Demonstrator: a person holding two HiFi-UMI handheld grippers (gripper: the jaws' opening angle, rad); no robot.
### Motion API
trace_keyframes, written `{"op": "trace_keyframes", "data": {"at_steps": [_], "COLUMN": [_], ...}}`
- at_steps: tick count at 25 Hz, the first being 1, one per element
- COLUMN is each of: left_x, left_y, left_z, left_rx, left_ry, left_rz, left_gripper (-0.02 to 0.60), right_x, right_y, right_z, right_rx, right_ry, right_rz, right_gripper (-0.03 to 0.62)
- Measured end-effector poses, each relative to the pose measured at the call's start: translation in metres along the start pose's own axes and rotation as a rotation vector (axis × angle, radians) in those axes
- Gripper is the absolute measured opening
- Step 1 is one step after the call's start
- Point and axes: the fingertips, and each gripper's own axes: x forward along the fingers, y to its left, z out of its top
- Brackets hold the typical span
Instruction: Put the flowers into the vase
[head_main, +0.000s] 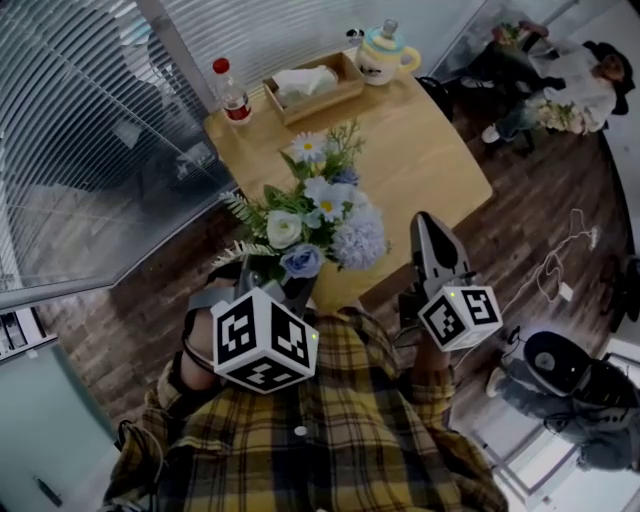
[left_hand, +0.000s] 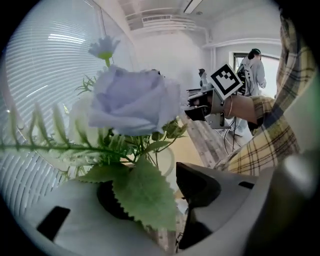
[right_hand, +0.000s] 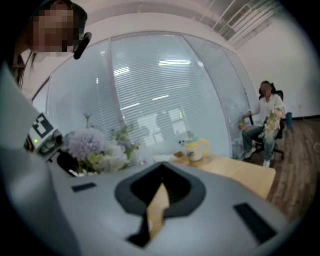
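Note:
My left gripper (head_main: 270, 276) is shut on the stems of a bunch of artificial flowers (head_main: 320, 215), white, blue and lilac with green leaves, held upright over the near edge of the wooden table (head_main: 430, 150). In the left gripper view a pale rose (left_hand: 132, 100) fills the middle and a leaf hides the gap between the jaws of that gripper (left_hand: 160, 200). My right gripper (head_main: 428, 228) hangs to the right of the bunch, shut and with nothing in it; its jaws (right_hand: 157, 200) meet at a thin slit. A yellow and teal vase with a handle (head_main: 385, 52) (right_hand: 196, 148) stands at the table's far end.
A wooden tray with a tissue box (head_main: 310, 85) and a red-capped bottle (head_main: 232, 95) stand at the far left of the table. A glass wall with blinds (head_main: 90, 120) runs along the left. A seated person (head_main: 560, 80) is at the far right. Cables (head_main: 550, 265) lie on the floor.

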Motion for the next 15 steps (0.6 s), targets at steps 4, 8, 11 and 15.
{"op": "trace_keyframes", "data": {"at_steps": [4,8,11,15], "left_x": [-0.002,-0.003,-0.018,-0.052], "left_y": [0.001,0.003,-0.002,-0.014], "left_z": [0.0,-0.006,-0.017,-0.034], "left_rx": [-0.023,-0.066,-0.112,-0.201], "left_ry": [0.005,0.004,-0.009,-0.057], "left_rz": [-0.012,-0.025,-0.035,-0.071], "left_gripper": [0.212,0.212,0.212,0.212], "right_x": [-0.001,0.001,-0.007,-0.023], "right_y": [-0.001,-0.002,0.01,0.041], "right_z": [-0.001,-0.002,-0.003,-0.002], "right_rx": [0.002,-0.001,-0.008,-0.031], "right_ry": [0.002,0.01,0.01,0.007], "right_rz": [0.004,0.013,0.022,0.045], "right_gripper": [0.012,0.012,0.012,0.012]}}
